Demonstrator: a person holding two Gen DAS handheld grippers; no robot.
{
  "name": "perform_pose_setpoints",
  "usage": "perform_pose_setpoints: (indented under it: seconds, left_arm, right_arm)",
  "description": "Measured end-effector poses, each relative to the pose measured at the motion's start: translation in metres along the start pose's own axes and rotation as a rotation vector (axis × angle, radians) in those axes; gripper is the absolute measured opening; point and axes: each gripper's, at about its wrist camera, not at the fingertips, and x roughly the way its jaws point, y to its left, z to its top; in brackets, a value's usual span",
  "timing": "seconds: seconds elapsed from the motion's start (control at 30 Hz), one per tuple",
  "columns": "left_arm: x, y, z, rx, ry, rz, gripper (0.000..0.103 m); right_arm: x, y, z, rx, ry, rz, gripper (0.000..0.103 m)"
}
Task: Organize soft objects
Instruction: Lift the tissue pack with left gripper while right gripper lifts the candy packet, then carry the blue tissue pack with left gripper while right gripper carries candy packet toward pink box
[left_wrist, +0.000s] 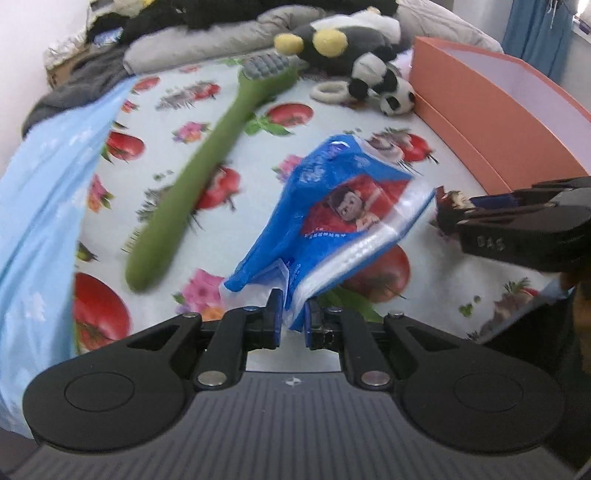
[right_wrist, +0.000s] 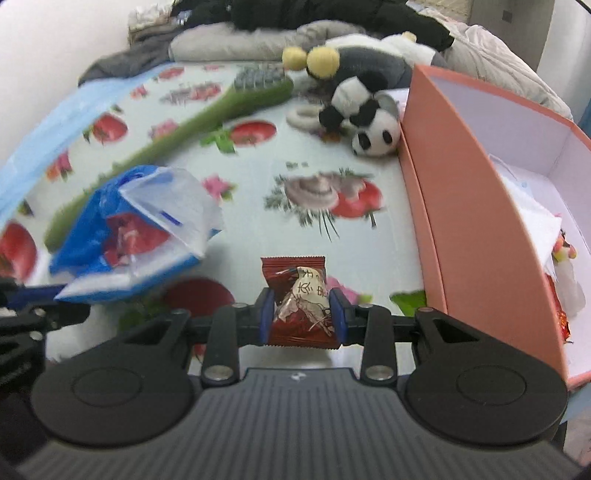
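A blue plastic packet (left_wrist: 332, 210) with a cartoon print hangs above the bed, and my left gripper (left_wrist: 293, 301) is shut on its lower edge. My right gripper (right_wrist: 302, 297) is shut on a dark red snack packet (right_wrist: 295, 273), held just left of the orange box (right_wrist: 480, 206). In the left wrist view the right gripper (left_wrist: 461, 212) comes in from the right edge with the snack packet (left_wrist: 452, 201) at its tips. The right wrist view shows the blue packet (right_wrist: 136, 229) at the left, with the left gripper (right_wrist: 48, 301) below it.
A green plush toothbrush (left_wrist: 207, 173) lies diagonally on the fruit-print sheet (right_wrist: 258, 177). A panda plush (right_wrist: 369, 122), a white ring (right_wrist: 304, 116) and a dark plush with yellow balls (right_wrist: 354, 62) lie at the back. Light blue fabric (left_wrist: 40, 206) is on the left. The box holds white tissue (right_wrist: 535, 218).
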Motion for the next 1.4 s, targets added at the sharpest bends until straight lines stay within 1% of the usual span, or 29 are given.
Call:
perform_pose_setpoints:
  seconds: [0.03, 0.1, 0.13, 0.17, 0.2, 0.23, 0.27, 0.33, 0.4, 0.47, 0.63, 0.77, 0.8, 0.87, 0.93, 1.0, 1.13, 1.17, 1.2, 1.23, 1.4]
  left_arm:
    - [0.001, 0.0, 0.0, -0.018, 0.005, -0.011, 0.012]
    - [-0.001, 0.0, 0.002, -0.037, -0.005, -0.048, 0.026]
    - [-0.003, 0.0, 0.004, -0.039, -0.012, -0.066, 0.031]
    - [-0.004, -0.001, 0.007, -0.031, -0.01, -0.089, 0.044]
    - [-0.005, -0.003, 0.01, -0.014, -0.004, -0.117, 0.055]
    - [-0.007, -0.005, 0.011, 0.004, -0.006, -0.142, 0.057]
    - [-0.009, -0.006, 0.012, 0.016, -0.012, -0.157, 0.06]
    - [-0.013, -0.009, 0.014, 0.054, -0.016, -0.185, 0.065]
    - [-0.019, -0.008, 0.019, 0.084, -0.04, -0.184, 0.068]
    - [-0.024, -0.003, 0.026, 0.096, -0.078, -0.182, 0.07]
    - [-0.021, 0.01, 0.049, 0.125, -0.121, -0.167, 0.07]
    - [-0.01, 0.015, 0.062, 0.143, -0.103, -0.203, 0.07]
    - [-0.005, 0.015, 0.063, 0.143, -0.093, -0.212, 0.07]
    - [0.006, 0.016, 0.066, 0.118, -0.064, -0.223, 0.069]
    - [0.015, 0.017, 0.066, 0.089, -0.042, -0.242, 0.068]
    - [0.021, 0.016, 0.065, 0.077, -0.031, -0.246, 0.061]
    - [0.034, 0.016, 0.065, 0.036, -0.008, -0.235, 0.06]
    - [0.037, 0.015, 0.065, 0.03, -0.006, -0.241, 0.058]
    - [0.039, 0.015, 0.066, 0.029, -0.002, -0.244, 0.055]
    - [0.041, 0.014, 0.067, 0.03, 0.001, -0.242, 0.053]
    - [0.055, 0.007, 0.068, 0.042, 0.026, -0.223, 0.036]
  right_arm:
    - [0.003, 0.0, -0.004, -0.014, 0.013, -0.012, 0.037]
    - [0.007, -0.002, -0.009, -0.013, 0.021, -0.009, 0.037]
    - [0.008, -0.003, -0.011, -0.01, 0.031, -0.008, 0.038]
    - [0.009, -0.005, -0.011, -0.007, 0.045, -0.007, 0.04]
    - [0.009, -0.006, -0.012, -0.005, 0.049, 0.0, 0.046]
    - [0.007, -0.009, -0.012, 0.001, 0.052, 0.01, 0.051]
    - [0.005, -0.01, -0.013, 0.008, 0.054, 0.017, 0.053]
    - [0.002, -0.016, -0.015, 0.033, 0.055, 0.042, 0.054]
    - [0.0, -0.019, -0.018, 0.046, 0.062, 0.055, 0.054]
    - [-0.004, -0.019, -0.019, 0.036, 0.05, 0.063, 0.054]
    - [-0.006, -0.018, -0.019, 0.006, 0.023, 0.069, 0.053]
    - [0.003, -0.018, -0.014, 0.005, 0.028, 0.085, 0.049]
    - [0.005, -0.019, -0.013, 0.007, 0.031, 0.089, 0.047]
    - [0.01, -0.019, -0.011, 0.008, 0.043, 0.097, 0.04]
    - [0.016, -0.02, -0.009, 0.009, 0.069, 0.094, 0.039]
    - [0.021, -0.022, -0.009, 0.023, 0.097, 0.092, 0.038]
    - [0.02, -0.029, -0.004, 0.047, 0.12, 0.086, 0.038]
    - [0.02, -0.03, -0.004, 0.048, 0.122, 0.083, 0.038]
    - [0.019, -0.031, -0.003, 0.047, 0.124, 0.076, 0.038]
    - [0.019, -0.031, -0.003, 0.046, 0.125, 0.071, 0.038]
    - [0.018, -0.033, -0.001, 0.048, 0.132, 0.063, 0.038]
